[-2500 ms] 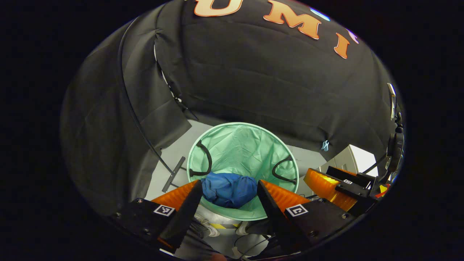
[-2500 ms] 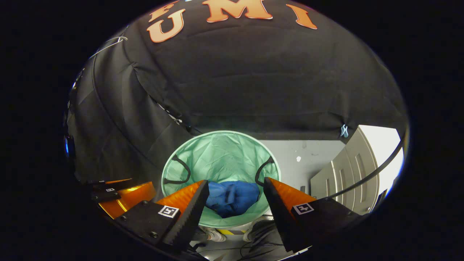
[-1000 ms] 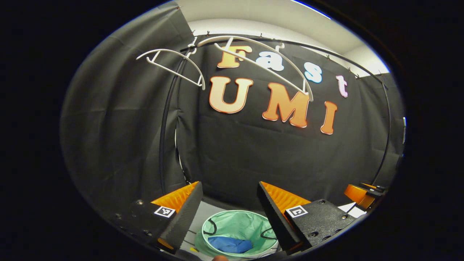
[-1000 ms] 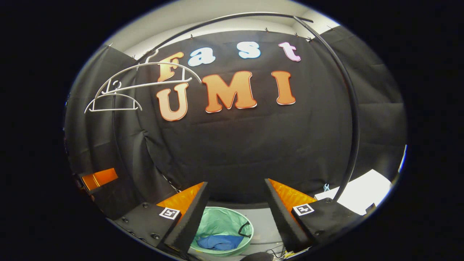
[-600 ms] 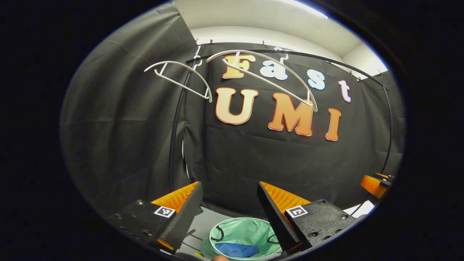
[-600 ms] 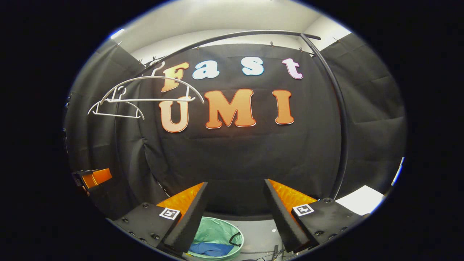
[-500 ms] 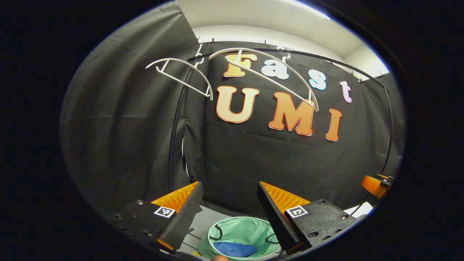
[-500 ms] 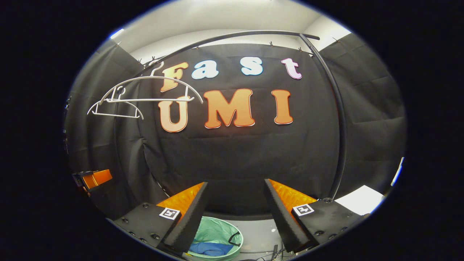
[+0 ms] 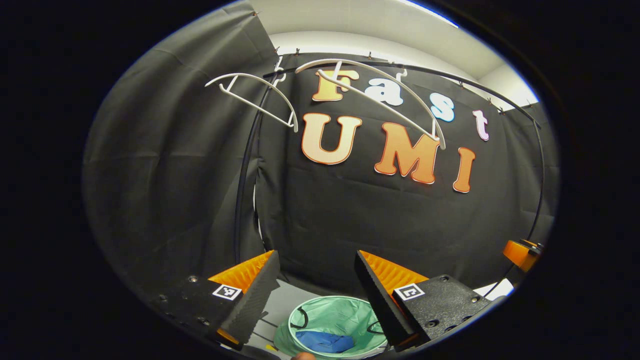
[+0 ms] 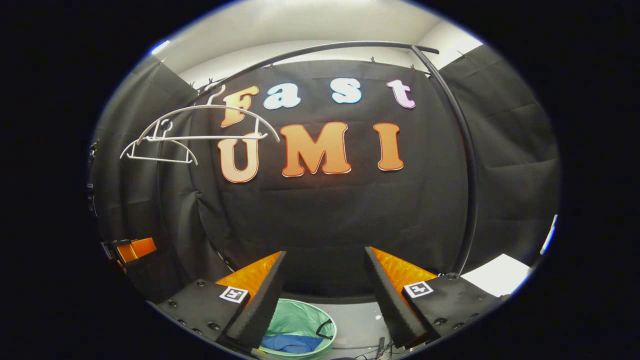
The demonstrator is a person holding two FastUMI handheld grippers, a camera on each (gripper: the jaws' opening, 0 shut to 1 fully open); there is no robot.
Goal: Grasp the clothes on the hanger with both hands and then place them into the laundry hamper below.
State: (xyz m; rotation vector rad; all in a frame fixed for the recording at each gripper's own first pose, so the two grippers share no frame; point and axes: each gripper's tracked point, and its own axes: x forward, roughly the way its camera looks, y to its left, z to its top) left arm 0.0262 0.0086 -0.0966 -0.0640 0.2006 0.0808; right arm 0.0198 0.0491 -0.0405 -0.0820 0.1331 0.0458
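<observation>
- Both grippers have come up from over the laundry hamper [image 9: 336, 325] and now face the booth wall, the hamper sunk to the bottom edge of each view.
- The left gripper [image 9: 316, 280] is spread wide with nothing between its fingers; the right gripper [image 10: 325, 280] is likewise open and empty.
- The blue garment [image 9: 324, 342] lies bunched inside the green hamper, let go by both grippers. In the right gripper view it sits low in the hamper [image 10: 299, 327] as a blue heap [image 10: 291, 343].
- Since half a second ago the left gripper view has swung a little, while the right gripper view has hardly altered, so the lifting looks about finished.
- To my eye that makes the task done: clothes off, clothes in the hamper, hands clear.
- Two white hangers [image 9: 372, 100] hang bare from the black rail [image 10: 320, 50] overhead, the second hanger [image 9: 252, 97] to the left of the first.
- Hard to make out: the hamper is partly cut off by the fingers and the view's lower edge, so I cannot say whether any of the garment trails over the near rim; it seems not to.
- The other gripper shows as an orange scrap at the right edge [image 9: 520, 248] of the left gripper view; its fingers cannot be judged from there.
- The floor around the hamper is mostly hidden.
</observation>
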